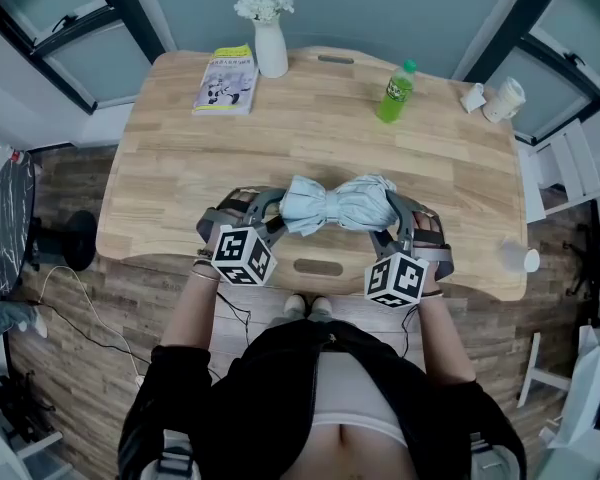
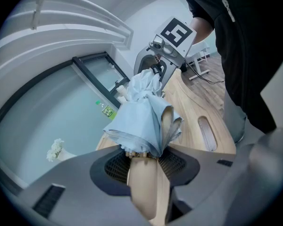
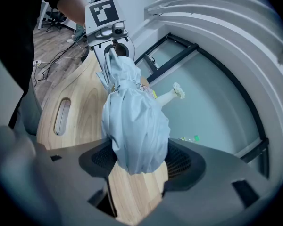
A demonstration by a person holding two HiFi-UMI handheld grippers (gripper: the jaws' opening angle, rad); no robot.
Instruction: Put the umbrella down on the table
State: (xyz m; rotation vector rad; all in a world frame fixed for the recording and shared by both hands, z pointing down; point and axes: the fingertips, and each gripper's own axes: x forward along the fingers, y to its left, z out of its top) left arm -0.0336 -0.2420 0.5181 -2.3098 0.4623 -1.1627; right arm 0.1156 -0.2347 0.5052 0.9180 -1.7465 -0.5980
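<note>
Left gripper (image 1: 275,220): pinching handle end of umbrella (image 1: 335,205)
Right gripper (image 1: 395,224): pinching its cloth end
Umbrella: folded, pale blue, over table (image 1: 180,168), 6 o'clock edge
Bottle (image 1: 395,93): 1 o'clock

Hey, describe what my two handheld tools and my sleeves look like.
Both the left tool and right tool are grey frames, each carrying a white cube printed with black square markers. Their inner pads are dark ribbed mesh. Thin black cables hang beneath them. The sleeves are black, pushed up to the elbows.
</note>
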